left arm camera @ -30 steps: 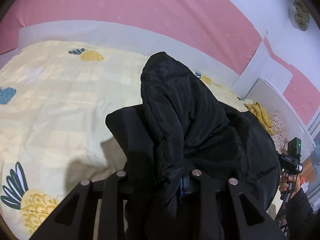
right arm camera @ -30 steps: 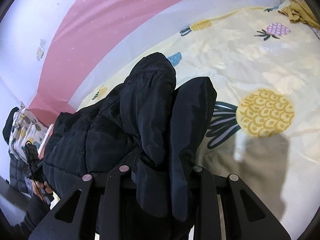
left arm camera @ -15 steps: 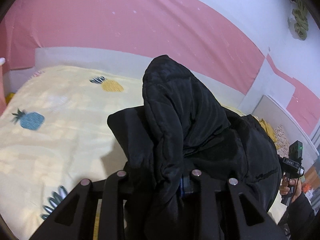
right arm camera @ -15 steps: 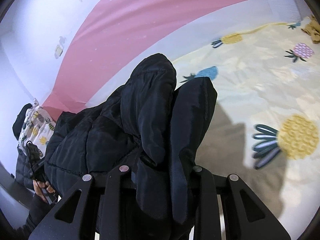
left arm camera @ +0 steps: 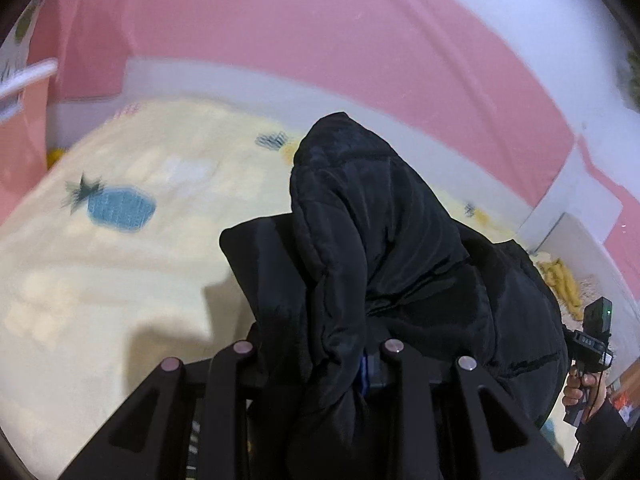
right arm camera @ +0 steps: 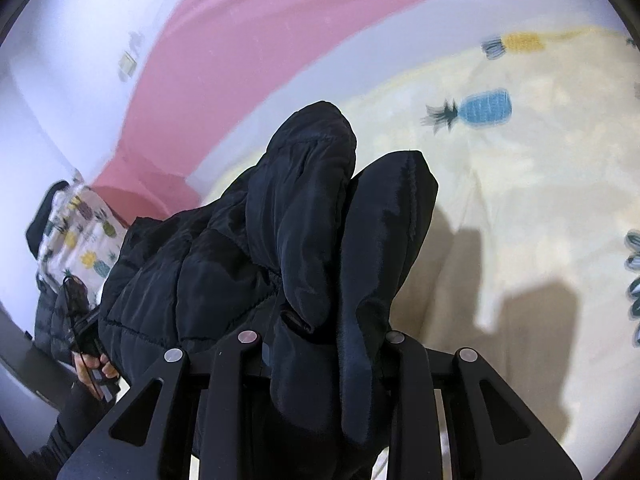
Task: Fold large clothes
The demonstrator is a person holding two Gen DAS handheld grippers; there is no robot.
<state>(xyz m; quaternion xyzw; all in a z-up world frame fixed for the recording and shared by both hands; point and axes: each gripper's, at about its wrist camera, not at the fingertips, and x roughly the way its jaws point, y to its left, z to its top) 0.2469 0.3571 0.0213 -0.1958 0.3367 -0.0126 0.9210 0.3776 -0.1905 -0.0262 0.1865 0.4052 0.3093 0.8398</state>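
Observation:
A big black padded jacket (left arm camera: 372,248) hangs bunched between both grippers above a pale yellow bedsheet (left arm camera: 120,280) printed with pineapples. My left gripper (left arm camera: 320,352) is shut on a thick fold of it, and the cloth bulges up and hides the fingertips. In the right wrist view the same jacket (right arm camera: 288,240) rises in two humps, and my right gripper (right arm camera: 320,340) is shut on it too. Each view shows the other hand at its edge: the right hand's gripper (left arm camera: 592,344), and the left hand (right arm camera: 92,368) under the jacket's far end.
A pink and white wall (left arm camera: 280,40) runs behind the bed. A mustard garment (left arm camera: 560,284) lies at the bed's far right corner. A pineapple-print pillow (right arm camera: 80,236) and dark clothing sit at the left in the right wrist view.
Both grippers have swept sideways over the bed with the jacket still gripped. The sheet's pineapples slid across both views, and the background is now blurred.

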